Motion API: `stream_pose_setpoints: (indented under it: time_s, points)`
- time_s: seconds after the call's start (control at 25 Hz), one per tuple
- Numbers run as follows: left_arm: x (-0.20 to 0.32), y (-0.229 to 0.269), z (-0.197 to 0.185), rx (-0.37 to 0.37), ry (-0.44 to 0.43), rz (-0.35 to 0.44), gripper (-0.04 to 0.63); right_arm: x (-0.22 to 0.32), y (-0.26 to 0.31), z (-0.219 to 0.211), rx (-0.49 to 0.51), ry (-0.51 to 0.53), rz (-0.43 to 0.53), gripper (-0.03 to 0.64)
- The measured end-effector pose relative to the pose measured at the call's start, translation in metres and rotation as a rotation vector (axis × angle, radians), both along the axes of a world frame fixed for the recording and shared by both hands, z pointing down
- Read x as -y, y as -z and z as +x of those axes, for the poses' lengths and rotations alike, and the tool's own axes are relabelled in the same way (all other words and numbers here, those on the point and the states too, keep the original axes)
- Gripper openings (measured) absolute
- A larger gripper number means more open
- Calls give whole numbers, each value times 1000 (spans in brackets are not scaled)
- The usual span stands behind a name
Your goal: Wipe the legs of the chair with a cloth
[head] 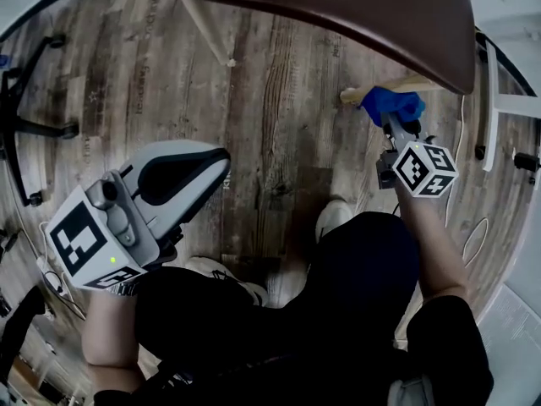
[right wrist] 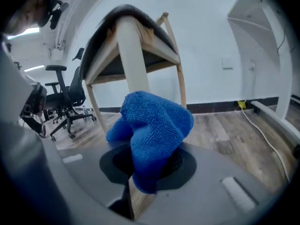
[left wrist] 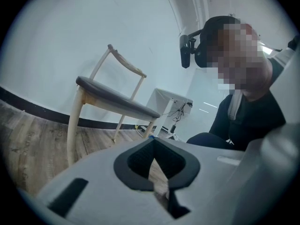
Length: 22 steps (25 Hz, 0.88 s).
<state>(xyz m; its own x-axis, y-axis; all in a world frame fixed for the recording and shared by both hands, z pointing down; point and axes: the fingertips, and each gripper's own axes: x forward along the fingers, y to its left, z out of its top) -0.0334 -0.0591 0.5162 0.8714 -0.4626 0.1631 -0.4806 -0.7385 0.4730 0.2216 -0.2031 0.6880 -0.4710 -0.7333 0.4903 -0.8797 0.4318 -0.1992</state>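
Observation:
The wooden chair has pale legs and a dark brown seat (head: 338, 7). My right gripper (head: 396, 123) is shut on a bunched blue cloth (head: 392, 105), which lies against the foot of the near chair leg (head: 404, 85). In the right gripper view the blue cloth (right wrist: 152, 125) sticks up out of the jaws, right in front of that leg (right wrist: 132, 62). My left gripper (head: 196, 169) is held low at the left, away from the chair, shut with nothing in it. From the left gripper view the whole chair (left wrist: 117, 101) stands some way off, beyond the left gripper (left wrist: 153, 146).
A black office chair base (head: 30, 125) stands at the far left, also seen as an office chair (right wrist: 63, 95) behind the wooden chair. A cable (right wrist: 265, 132) runs over the wood floor at the right. A white desk (left wrist: 171, 100) is by the wall. The person's knees (head: 338, 303) fill the foreground.

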Motion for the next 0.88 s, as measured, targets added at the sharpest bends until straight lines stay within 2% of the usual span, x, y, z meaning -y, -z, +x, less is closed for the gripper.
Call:
stream_pose_setpoints:
  time_s: [0.08, 0.16, 0.36, 0.52, 0.68, 0.8, 0.88]
  points:
    - [1, -4, -1, 12, 3, -7, 0, 2, -21, -2, -1, 1, 22, 93]
    - [1, -10, -3, 28, 8, -16, 0, 1, -36, -1, -44, 27, 68, 91]
    - [5, -21, -8, 47, 30, -40, 0, 3, -83, -1, -99, 39, 56, 97]
    - [3, -24, -9, 58, 27, -45, 0, 0, -131, -3, -114, 19, -63, 86]
    - [2, -24, -10, 61, 30, -46, 0, 2, -159, -1, -164, 25, -111, 88]
    - [1, -24, -14, 62, 33, -47, 0, -4, -189, 5, -165, -3, -214, 86]
    - [0, -24, -16, 61, 36, -44, 0, -1, -198, 8, -161, -22, -242, 86]
